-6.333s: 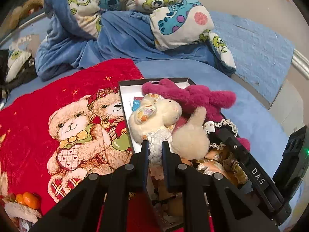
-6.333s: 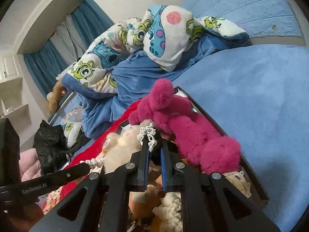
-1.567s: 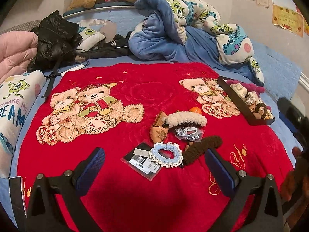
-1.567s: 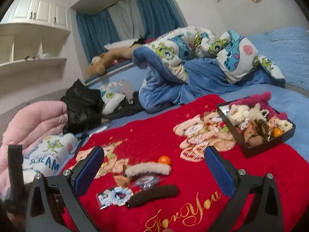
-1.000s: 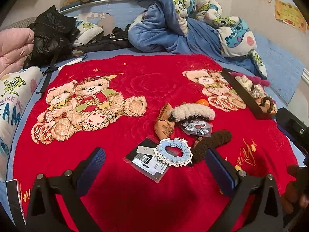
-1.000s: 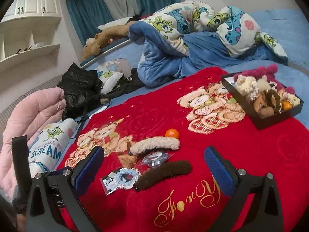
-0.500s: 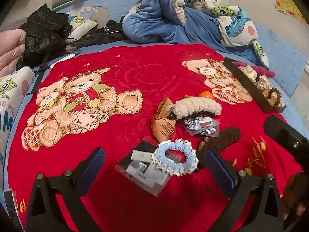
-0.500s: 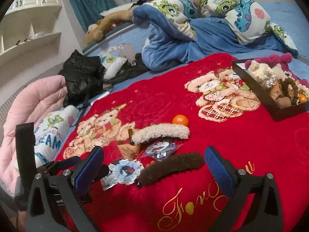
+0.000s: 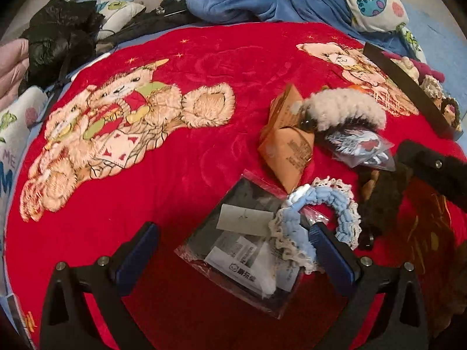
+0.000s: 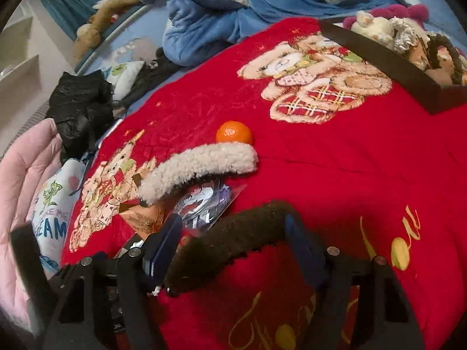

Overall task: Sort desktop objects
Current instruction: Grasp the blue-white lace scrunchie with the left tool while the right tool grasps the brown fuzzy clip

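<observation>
while the right gripper [image 10: 233, 243] is narrowing its jaws around the brown fuzzy hair clip [image 10: 233, 242], pads not yet pressing, the left gripper [image 9: 233, 250] is hanging wide and empty over the clear packet [image 9: 233, 250] and blue lace scrunchie [image 9: 318, 218], both having dropped nearer than a second ago, so the next pick is likely beginning. everything is lying on a red teddy-bear blanket [image 9: 186, 157] on a bed, the filled black tray [image 10: 408, 75] sitting well apart at the far edge, rumpled blue bedding [image 10: 221, 8] piling up behind.

Scrunchie [image 9: 321, 213] on packet [image 9: 242, 242]
</observation>
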The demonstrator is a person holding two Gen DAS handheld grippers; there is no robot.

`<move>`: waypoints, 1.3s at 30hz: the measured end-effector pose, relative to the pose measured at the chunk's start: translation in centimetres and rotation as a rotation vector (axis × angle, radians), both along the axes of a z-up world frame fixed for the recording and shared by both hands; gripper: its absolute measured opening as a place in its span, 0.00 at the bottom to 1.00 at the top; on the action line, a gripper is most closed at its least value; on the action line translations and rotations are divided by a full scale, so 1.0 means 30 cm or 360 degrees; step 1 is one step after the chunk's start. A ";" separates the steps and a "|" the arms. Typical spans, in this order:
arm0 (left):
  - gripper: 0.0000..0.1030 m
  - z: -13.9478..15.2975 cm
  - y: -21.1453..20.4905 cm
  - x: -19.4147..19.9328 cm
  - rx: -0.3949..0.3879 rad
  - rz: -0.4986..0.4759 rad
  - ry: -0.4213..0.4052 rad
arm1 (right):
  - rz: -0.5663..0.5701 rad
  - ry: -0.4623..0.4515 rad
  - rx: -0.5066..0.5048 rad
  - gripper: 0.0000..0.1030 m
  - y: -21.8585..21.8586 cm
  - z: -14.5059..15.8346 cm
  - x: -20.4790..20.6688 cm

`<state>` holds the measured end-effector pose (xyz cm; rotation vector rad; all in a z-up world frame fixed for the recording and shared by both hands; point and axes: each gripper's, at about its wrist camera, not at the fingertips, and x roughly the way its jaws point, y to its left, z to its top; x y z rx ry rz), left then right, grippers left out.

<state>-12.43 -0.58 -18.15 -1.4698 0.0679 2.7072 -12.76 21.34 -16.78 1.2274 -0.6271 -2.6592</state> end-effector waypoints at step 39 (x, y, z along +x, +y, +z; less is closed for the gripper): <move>0.19 0.225 -0.114 0.154 0.0236 -0.0029 0.0205 | 0.0058 0.0059 -0.0523 0.28 0.172 0.030 0.139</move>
